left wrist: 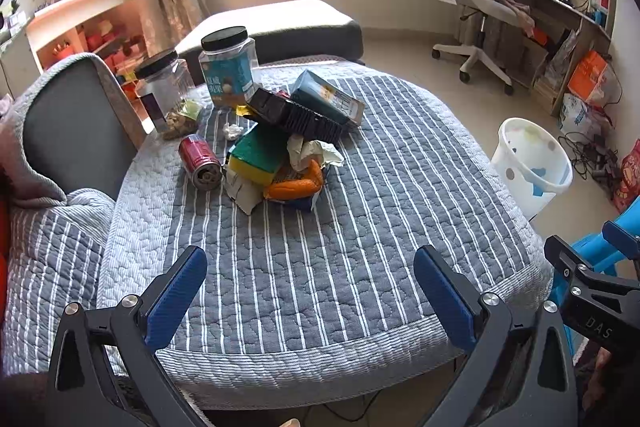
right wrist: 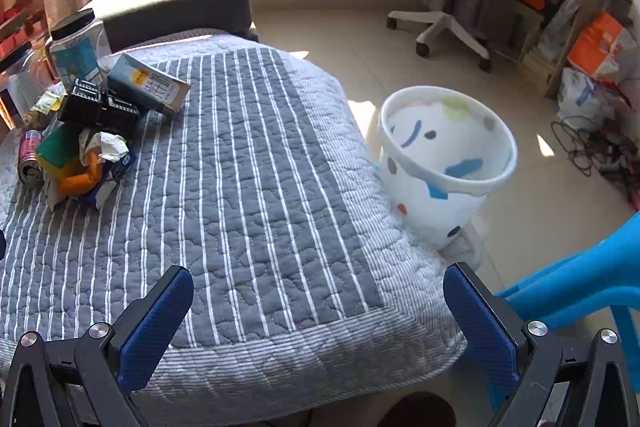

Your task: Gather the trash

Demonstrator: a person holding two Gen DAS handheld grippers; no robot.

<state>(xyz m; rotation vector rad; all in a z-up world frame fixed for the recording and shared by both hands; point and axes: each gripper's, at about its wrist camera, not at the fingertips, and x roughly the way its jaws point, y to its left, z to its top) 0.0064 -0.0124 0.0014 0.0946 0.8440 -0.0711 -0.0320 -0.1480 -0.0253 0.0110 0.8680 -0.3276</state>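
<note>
A pile of trash lies on the far part of a table covered with a grey striped quilt: a red can on its side, a green-yellow sponge, crumpled paper, an orange wrapper, a black tray and a teal box. The pile also shows in the right wrist view. A white dotted bin stands on the floor right of the table, also in the left wrist view. My left gripper and right gripper are open and empty over the near edge.
Two clear jars with black lids stand behind the pile. A grey chair back is at the left, a white office chair and cluttered desk at the back right, and a blue plastic chair at the near right.
</note>
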